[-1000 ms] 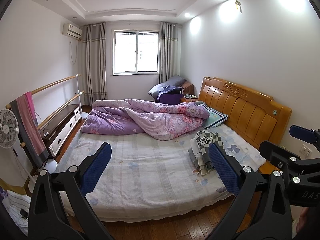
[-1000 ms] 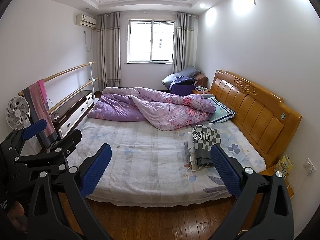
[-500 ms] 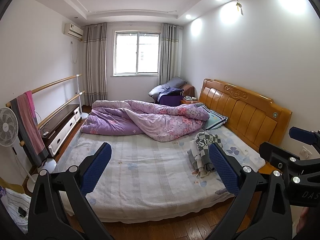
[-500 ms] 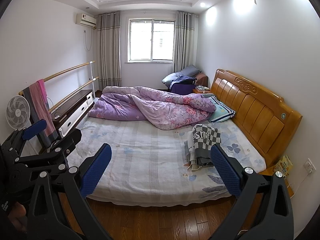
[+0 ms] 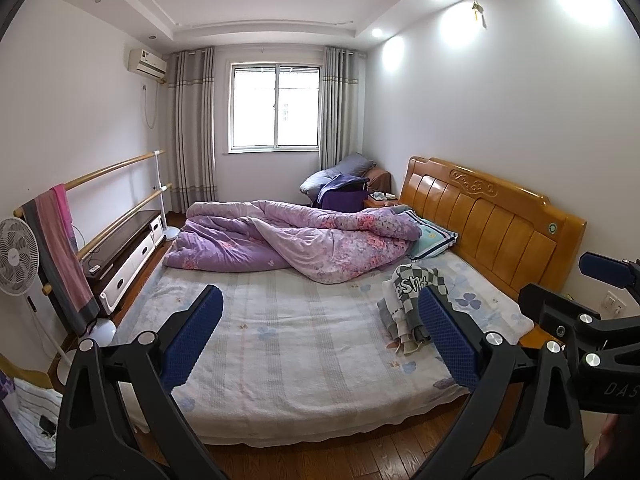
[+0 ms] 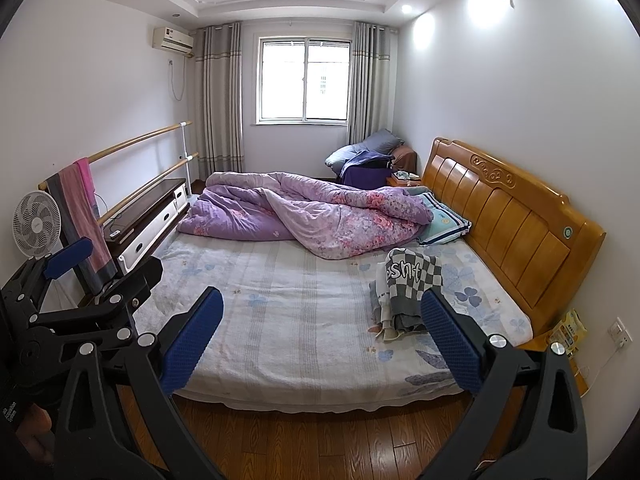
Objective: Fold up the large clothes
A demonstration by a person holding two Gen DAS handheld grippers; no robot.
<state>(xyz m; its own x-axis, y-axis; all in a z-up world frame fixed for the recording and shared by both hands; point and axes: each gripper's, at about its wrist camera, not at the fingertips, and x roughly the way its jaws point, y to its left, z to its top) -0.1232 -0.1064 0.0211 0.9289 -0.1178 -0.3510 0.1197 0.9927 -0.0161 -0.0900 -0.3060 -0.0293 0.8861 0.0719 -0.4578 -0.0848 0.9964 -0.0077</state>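
quilt (image 5: 304,240) bunched on bed (image 5: 280,344) | pillow (image 5: 432,236) by headboard (image 5: 492,220) | fan (image 5: 16,256) left
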